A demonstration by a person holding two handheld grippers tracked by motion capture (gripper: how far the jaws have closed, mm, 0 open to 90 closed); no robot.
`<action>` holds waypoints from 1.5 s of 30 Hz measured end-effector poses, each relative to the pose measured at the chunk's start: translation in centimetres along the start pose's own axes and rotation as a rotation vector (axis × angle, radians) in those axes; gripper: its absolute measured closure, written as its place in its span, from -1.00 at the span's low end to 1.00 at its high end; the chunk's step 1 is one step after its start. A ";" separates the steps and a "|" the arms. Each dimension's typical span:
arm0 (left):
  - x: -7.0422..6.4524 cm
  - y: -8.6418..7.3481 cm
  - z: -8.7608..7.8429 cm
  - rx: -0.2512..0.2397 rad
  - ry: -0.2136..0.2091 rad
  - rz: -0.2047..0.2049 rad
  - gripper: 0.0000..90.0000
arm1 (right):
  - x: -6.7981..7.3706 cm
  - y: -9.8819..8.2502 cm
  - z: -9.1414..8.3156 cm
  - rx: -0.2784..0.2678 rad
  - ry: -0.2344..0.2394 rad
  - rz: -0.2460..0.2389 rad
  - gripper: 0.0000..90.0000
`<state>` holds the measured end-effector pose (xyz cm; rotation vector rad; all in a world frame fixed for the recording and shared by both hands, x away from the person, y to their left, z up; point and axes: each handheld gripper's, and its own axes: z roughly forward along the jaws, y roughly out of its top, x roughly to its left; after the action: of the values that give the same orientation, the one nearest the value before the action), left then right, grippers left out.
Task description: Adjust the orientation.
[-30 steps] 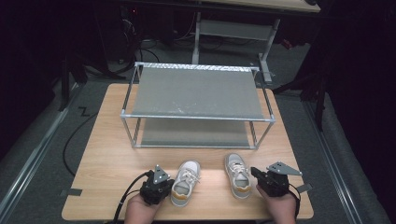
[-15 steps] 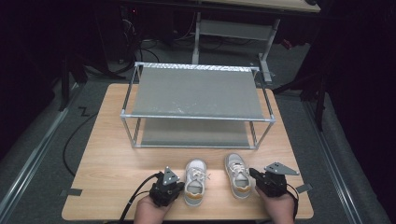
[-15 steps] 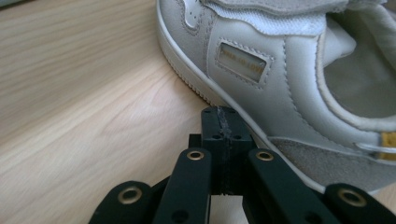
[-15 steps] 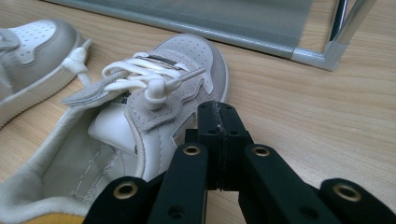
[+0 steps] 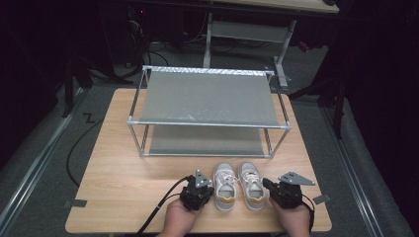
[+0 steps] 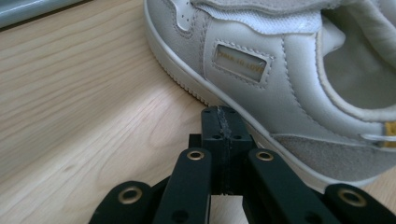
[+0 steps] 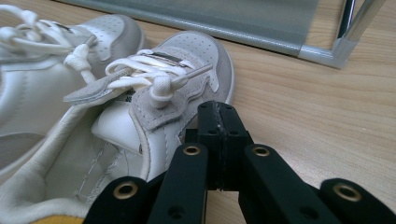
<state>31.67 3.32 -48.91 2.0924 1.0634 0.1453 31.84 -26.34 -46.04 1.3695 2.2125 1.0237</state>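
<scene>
Two white and grey sneakers stand side by side near the table's front edge, toes toward the rack: the left shoe (image 5: 225, 185) and the right shoe (image 5: 252, 183). My left gripper (image 5: 199, 189) is shut, its tip pressed against the left shoe's outer side (image 6: 261, 88) near the heel. The jaws of my right gripper (image 5: 269, 186) are shut too, and they rest against the right shoe's outer side (image 7: 159, 116) below the laces. Neither gripper holds anything.
A two-tier metal rack (image 5: 207, 98) with grey shelves stands on the wooden table (image 5: 113, 168) behind the shoes; its lower shelf edge (image 7: 261, 39) is close ahead of the right shoe. Bare table lies to the left. A black cable (image 5: 158, 212) trails from the left gripper.
My left gripper has pushed the left shoe to the right until it sits beside the right shoe. The right gripper has stayed at the right shoe.
</scene>
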 end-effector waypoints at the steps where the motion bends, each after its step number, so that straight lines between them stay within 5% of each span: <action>1: -0.1 0.1 0.2 0.001 -0.003 0.005 0.99 | 0.0 0.0 0.0 0.000 0.000 0.006 1.00; 9: -0.7 0.4 0.6 0.003 -0.003 0.012 0.99 | 0.7 0.0 0.1 0.001 0.017 0.011 1.00; 21: 1.1 0.8 0.4 0.011 0.027 -0.006 1.00 | 2.6 0.2 0.5 0.011 0.021 -0.019 1.00; 36: -0.2 0.8 0.8 0.007 0.003 0.005 1.00 | 1.4 -0.1 0.0 0.009 -0.002 -0.009 1.00; 40: 0.8 0.6 0.0 0.001 0.029 0.021 0.95 | 0.9 0.1 -0.4 -0.006 -0.027 -0.013 1.00; 45: 5.0 -0.6 -3.8 -0.021 0.145 0.021 0.91 | -1.4 -0.4 -1.3 -0.007 -0.079 0.031 1.00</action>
<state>32.98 9.43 -47.78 2.0996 1.1206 0.3220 31.49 -28.18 -45.59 1.4198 2.1351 0.9699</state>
